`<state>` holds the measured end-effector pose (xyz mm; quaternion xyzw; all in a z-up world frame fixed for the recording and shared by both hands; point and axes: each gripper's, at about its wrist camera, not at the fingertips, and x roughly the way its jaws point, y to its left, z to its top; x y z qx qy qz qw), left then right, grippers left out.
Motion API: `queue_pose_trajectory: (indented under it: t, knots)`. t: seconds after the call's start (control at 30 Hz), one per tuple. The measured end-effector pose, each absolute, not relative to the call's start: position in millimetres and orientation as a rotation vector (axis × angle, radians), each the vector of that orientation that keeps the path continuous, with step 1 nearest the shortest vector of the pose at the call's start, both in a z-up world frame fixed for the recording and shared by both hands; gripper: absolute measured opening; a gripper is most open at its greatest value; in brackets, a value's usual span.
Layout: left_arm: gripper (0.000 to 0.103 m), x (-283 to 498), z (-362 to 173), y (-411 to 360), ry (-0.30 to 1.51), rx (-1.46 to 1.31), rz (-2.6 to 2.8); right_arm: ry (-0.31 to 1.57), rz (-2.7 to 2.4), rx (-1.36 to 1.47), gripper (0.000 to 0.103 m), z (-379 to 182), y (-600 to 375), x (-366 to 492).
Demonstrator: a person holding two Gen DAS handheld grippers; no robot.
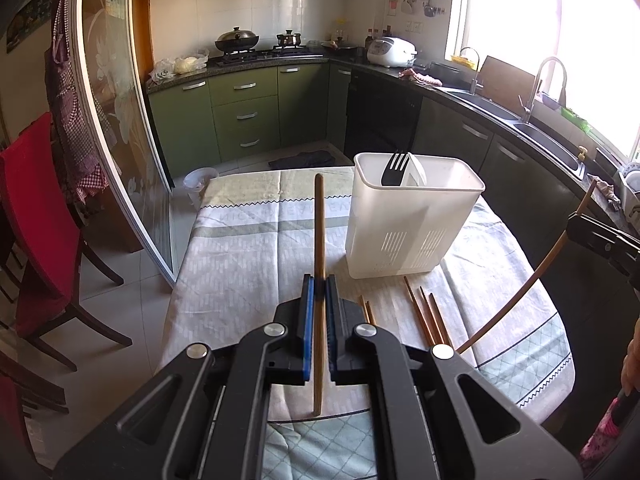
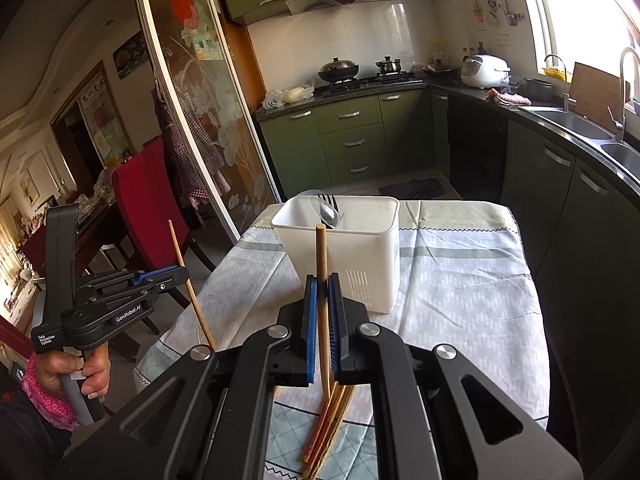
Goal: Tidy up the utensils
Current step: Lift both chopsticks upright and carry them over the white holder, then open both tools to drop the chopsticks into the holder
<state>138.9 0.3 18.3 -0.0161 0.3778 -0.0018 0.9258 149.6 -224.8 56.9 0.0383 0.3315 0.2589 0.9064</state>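
Holding one chopstick in each hand-held tool, I kept both above the cloth-covered table. My left gripper had its blue pads pressed in on a wooden chopstick, which stood nearly upright, its lower end hanging below the jaws and its top rising past them. In the right wrist view that same tool appeared off to my left, tilted, with my left hand wrapped around its grey handle and the stick slanting up from its jaws. My right gripper was likewise closed tight on a second chopstick, also close to vertical, its tip level with the front wall of the holder. From the left wrist view that stick showed as a long curved line running through the black jaws at the frame's right edge.

Beneath the right tool, a bundle of loose chopsticks lay on the cloth, some reddish, some pale; the left camera saw them just in front of the holder's base. Farther on stood the white utensil holder, upright on the table, with a black fork and a spoon inside, tines up. Beyond it ran the green cabinets and the stove with its pots.
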Motion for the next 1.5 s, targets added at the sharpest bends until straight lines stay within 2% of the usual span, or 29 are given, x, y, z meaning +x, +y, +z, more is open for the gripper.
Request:
queue_pose_trajectory:
  t: [0.27, 0.67, 0.83, 1.1, 1.5]
  knots:
    - [0.006, 138, 42, -3, 0.733, -0.034, -0.027, 0.643, 0.557, 0.071, 0.006, 79, -225, 148]
    - [0.006, 149, 140, -21, 0.566, -0.027, -0.092, 0.387, 0.526, 0.102, 0.006, 187, -236, 164]
    - [0.006, 164, 173, -30, 0.472, -0.022, -0.09, 0.324, 0.463, 0.097, 0.006, 208, -233, 194]
    - [0.006, 215, 174, -44, 0.445, -0.041, -0.088, 0.356, 0.447, 0.124, 0.006, 180, -224, 259]
    - [0.006, 269, 91, -45, 0.64, -0.039, -0.072, 0.579, 0.449, 0.043, 0.007, 90, -192, 296]
